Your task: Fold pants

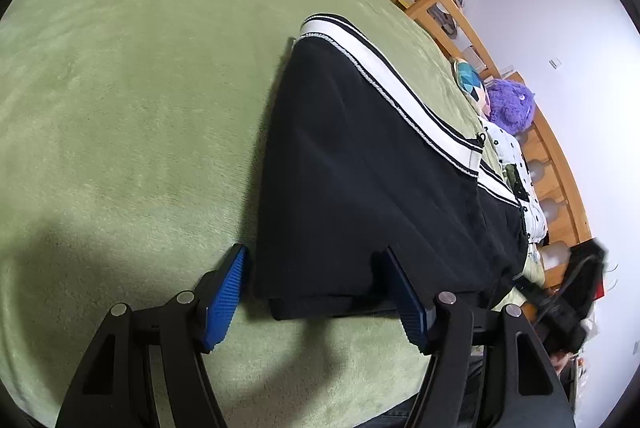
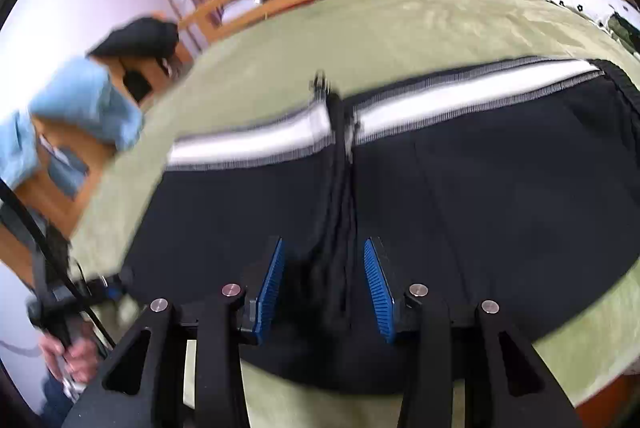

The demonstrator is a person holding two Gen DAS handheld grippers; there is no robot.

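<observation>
Jaws on my left gripper are standing apart, straddling the near edge of the black pants. My right gripper is gaping too, pads clear of a bunched ridge. Pants are lying on the green blanket.

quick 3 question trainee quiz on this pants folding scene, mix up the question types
1. True or false: the black pants lie on a green blanket.
2. Multiple choice: the stripe along the pants' side is A) red B) white C) yellow.
3. Fill in: the purple plush toy sits near the bed's wooden ____.

Key: 1 true. 2 B, the white stripe. 3 frame. Extra note: the left gripper and right gripper both have their fingers apart, pressing nothing.
</observation>
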